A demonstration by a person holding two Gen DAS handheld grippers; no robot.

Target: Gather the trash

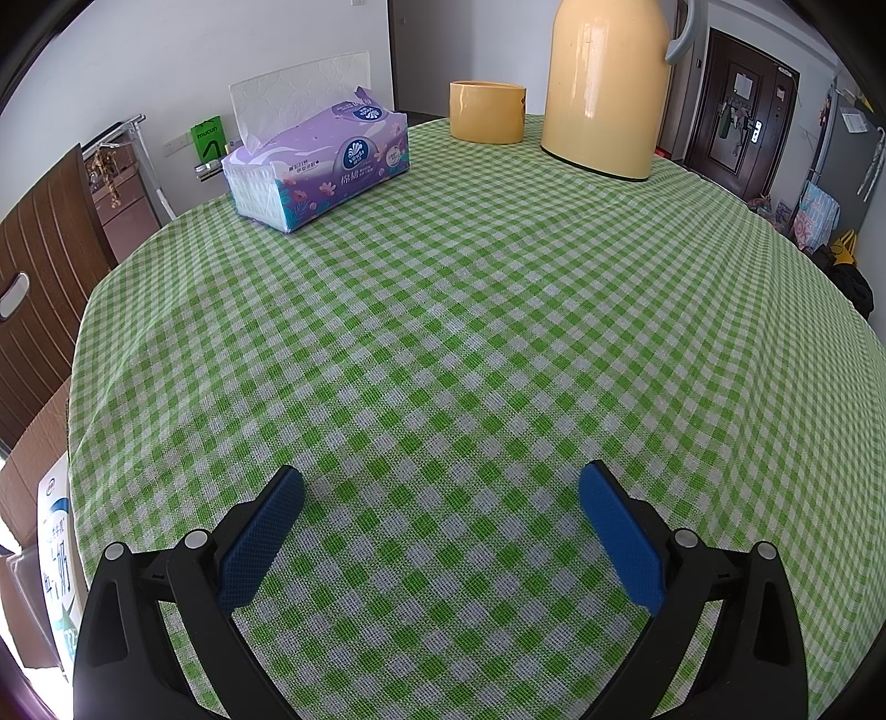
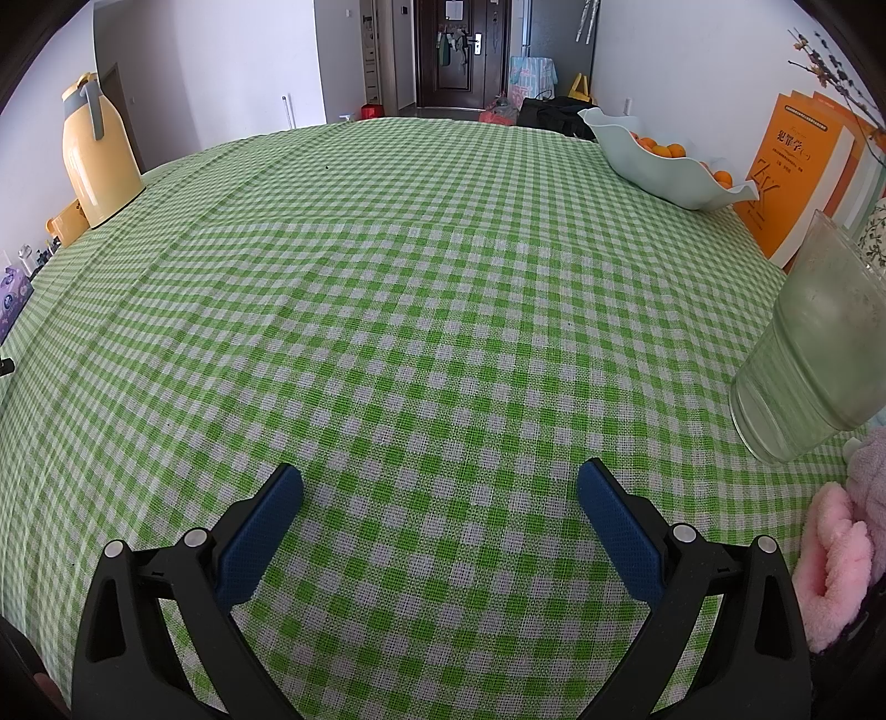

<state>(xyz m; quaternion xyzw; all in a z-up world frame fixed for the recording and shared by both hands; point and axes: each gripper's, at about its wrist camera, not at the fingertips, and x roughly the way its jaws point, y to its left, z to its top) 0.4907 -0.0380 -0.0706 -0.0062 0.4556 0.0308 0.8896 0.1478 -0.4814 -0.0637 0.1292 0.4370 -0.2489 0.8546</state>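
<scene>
The left gripper and the right gripper are being held with blue-padded jaws spread wide, nothing between them, above a green-and-white checked tablecloth. No trash is being shown on the cloth, so its direction cannot be told. A purple tissue pack, yellow cup and yellow thermos are being seen beyond the left gripper; a cloudy plastic cup, fruit bowl and orange books right of the other. A dark door is closing the room's far end.
</scene>
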